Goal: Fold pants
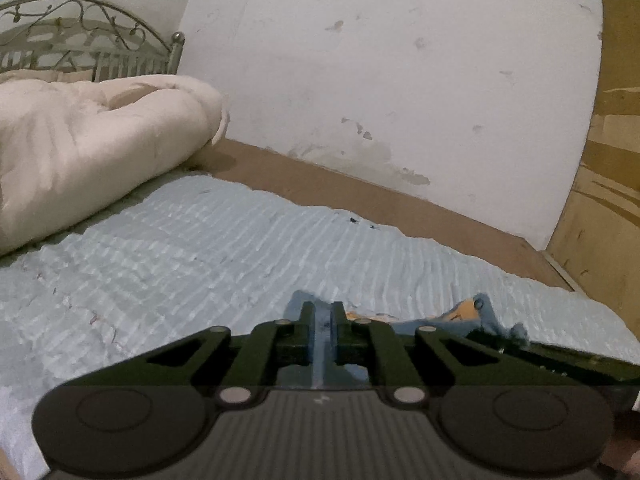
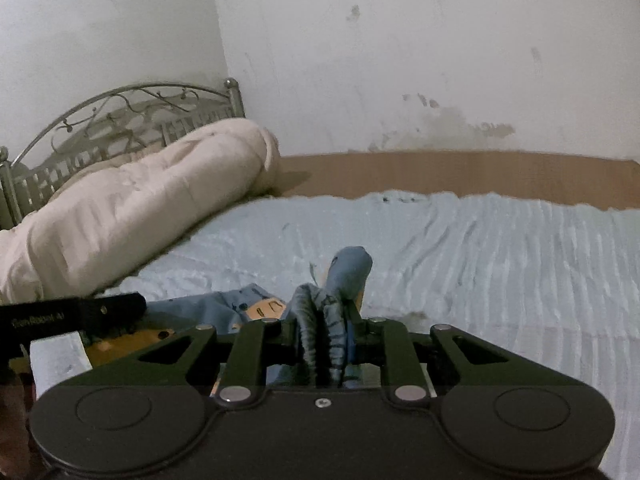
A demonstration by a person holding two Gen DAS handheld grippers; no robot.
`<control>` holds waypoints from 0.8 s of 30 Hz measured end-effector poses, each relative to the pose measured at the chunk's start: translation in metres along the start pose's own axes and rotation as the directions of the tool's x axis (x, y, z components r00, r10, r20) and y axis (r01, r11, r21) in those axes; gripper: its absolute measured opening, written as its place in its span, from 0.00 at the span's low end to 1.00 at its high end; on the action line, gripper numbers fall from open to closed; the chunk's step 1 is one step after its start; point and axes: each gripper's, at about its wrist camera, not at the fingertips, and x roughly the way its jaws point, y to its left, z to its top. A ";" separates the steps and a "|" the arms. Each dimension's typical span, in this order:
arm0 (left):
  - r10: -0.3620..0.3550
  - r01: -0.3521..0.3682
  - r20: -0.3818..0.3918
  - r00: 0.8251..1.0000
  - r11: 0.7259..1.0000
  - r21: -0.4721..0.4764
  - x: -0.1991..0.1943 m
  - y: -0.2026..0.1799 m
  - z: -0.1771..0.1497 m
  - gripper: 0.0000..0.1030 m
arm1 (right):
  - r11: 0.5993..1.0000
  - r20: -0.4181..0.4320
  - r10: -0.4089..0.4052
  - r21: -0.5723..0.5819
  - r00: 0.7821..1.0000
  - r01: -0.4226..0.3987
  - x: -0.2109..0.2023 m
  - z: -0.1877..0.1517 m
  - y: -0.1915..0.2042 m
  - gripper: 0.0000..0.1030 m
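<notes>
The bed [image 2: 500, 264], under a pale blue ribbed sheet with a cream duvet [image 2: 132, 204] bunched by the headboard, carries the blue pants [image 2: 224, 304], low at its near edge. Their long axis cannot be told; the stretch between the claws seems to run across the view. The right claw [image 2: 326, 320] pinches a thick bunched wad; the left claw [image 1: 320, 312] is pressed nearly together on a thin fold. The likely trouble, I judge: that thin layer slipping free, or uneven pulling skewing the fold, since the cloth hangs slack and crumpled.
</notes>
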 end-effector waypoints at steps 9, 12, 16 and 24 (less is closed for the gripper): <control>0.014 -0.013 -0.052 0.999 1.000 0.001 0.003 0.004 -0.001 0.09 | 0.999 -0.019 -0.030 0.017 0.999 0.030 0.004 -0.008 -0.001 0.24; 0.013 -0.013 -0.076 0.997 1.000 -0.007 0.001 0.007 0.001 0.24 | 0.998 -0.014 -0.067 0.007 0.998 0.068 0.002 -0.008 -0.001 0.34; 0.022 -0.022 -0.063 0.998 1.000 -0.004 -0.010 0.007 0.003 0.53 | 0.996 -0.003 -0.092 0.013 0.996 0.093 -0.009 -0.009 -0.006 0.69; 0.014 -0.014 -0.018 1.000 0.999 0.031 -0.043 0.000 0.009 0.90 | 0.993 0.085 -0.114 0.005 0.990 0.114 -0.051 -0.013 0.002 0.97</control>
